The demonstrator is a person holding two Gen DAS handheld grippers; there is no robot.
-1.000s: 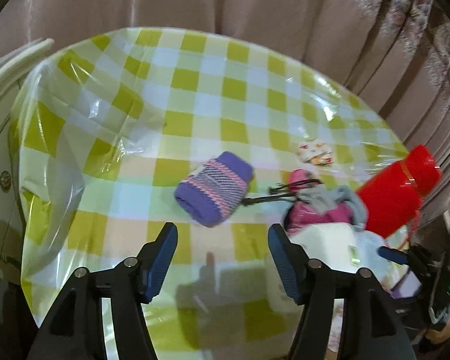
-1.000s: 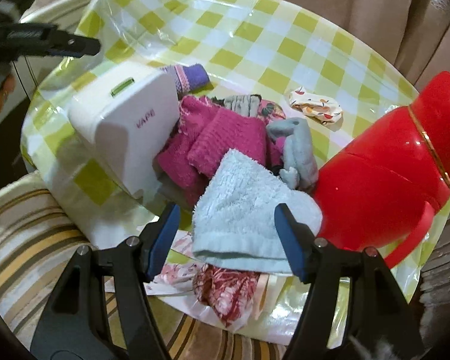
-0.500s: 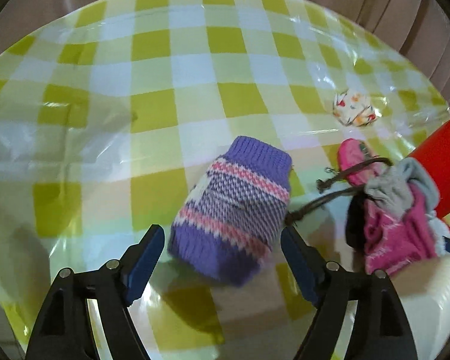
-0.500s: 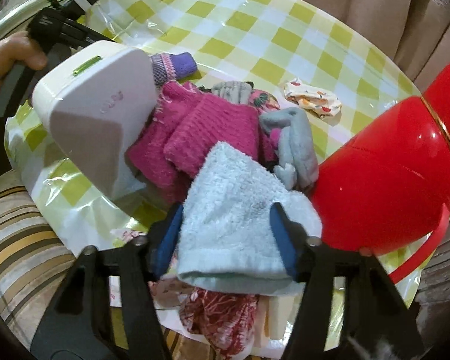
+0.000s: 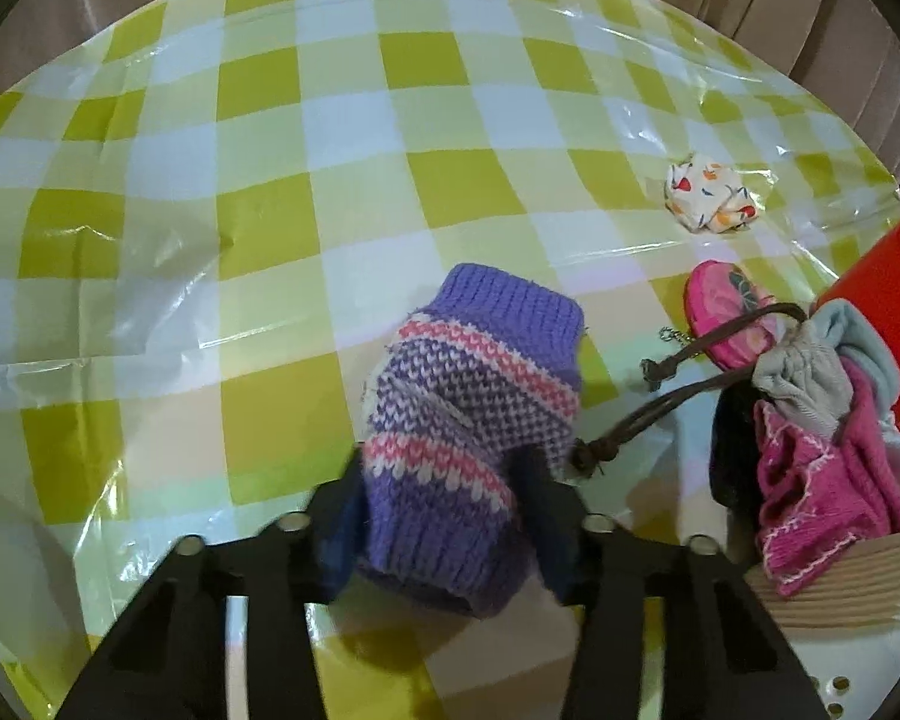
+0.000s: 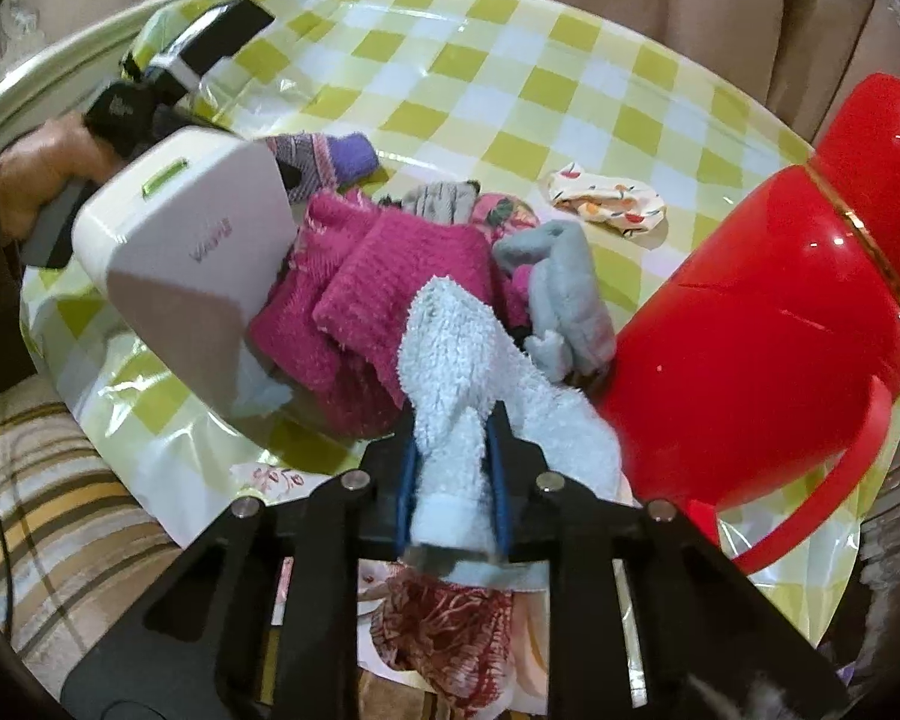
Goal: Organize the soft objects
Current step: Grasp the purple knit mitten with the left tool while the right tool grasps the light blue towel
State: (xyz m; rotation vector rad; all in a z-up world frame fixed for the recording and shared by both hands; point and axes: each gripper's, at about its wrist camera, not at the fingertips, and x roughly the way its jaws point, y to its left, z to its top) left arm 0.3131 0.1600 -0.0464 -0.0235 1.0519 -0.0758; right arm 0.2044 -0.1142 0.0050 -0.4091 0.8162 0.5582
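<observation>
Left hand-held gripper [image 5: 444, 516] clamps purple sock [image 5: 474, 420]; right hand-held gripper [image 6: 453, 474] pinches towel [image 6: 480, 396] near table edge

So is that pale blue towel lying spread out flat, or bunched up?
Bunched up: the right gripper pinches the towel into a narrow fold between its fingers.

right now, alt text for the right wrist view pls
The right tongs pinch a pale blue towel at the near edge of a checked table. Behind it lie pink knits, with a white box to the left and a red jug to the right.
</observation>
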